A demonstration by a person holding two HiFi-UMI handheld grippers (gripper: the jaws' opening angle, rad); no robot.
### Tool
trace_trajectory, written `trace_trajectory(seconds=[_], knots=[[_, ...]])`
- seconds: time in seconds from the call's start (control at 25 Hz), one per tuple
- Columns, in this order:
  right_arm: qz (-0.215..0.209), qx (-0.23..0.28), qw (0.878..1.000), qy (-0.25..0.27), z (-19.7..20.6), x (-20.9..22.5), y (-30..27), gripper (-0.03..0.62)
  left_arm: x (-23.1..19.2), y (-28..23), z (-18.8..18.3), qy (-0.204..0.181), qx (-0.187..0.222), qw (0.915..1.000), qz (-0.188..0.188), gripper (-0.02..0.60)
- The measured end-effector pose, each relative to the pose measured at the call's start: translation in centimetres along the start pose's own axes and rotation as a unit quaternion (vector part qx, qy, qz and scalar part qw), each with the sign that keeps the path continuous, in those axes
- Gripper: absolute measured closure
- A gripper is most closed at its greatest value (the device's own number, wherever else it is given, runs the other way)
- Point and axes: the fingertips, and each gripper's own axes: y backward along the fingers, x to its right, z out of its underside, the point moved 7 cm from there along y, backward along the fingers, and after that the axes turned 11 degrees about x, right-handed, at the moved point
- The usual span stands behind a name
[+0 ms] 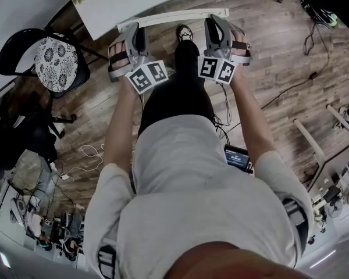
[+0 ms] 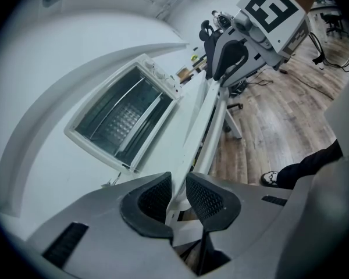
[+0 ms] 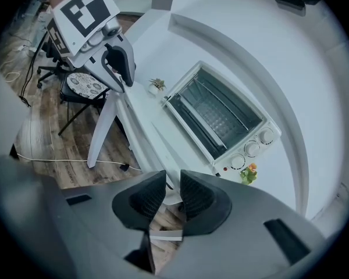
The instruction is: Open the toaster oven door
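- Step in hand: the approach has not begun. The toaster oven (image 3: 220,116) sits on the white table (image 3: 154,127) with its glass door (image 2: 119,118) closed, well apart from both grippers.
- Where it lies: in the right gripper view the oven is at 1 o'clock from the jaws, its knobs (image 3: 253,147) at the near-right end. In the left gripper view it is at 10 o'clock.
- Left gripper (image 2: 178,179): jaws narrowly apart and empty, with only the table edge showing through the gap.
- Right gripper (image 3: 173,176): jaws also slightly apart, with nothing between them.
- Pose: in the head view the person stands at the table edge with both forearms stretched forward. The 2 grippers are side by side, at 11 and 1 o'clock from the torso, and tipped a little downward.
- Next move, as I judge it: 1 gripper must reach across the table to the pale bar (image 2: 142,121) on the door, probably the handle. It should widen its jaws, close on the bar, then pull toward the person and down.
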Motion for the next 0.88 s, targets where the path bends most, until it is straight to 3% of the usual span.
trace_trajectory(seconds=[0.88], knots=[[-0.016,-0.003,1.000,-0.002,0.8,-1.0,-0.5,0.520,1.1,-0.7,0.7,0.004,-0.019,0.9998,0.008,0.495]])
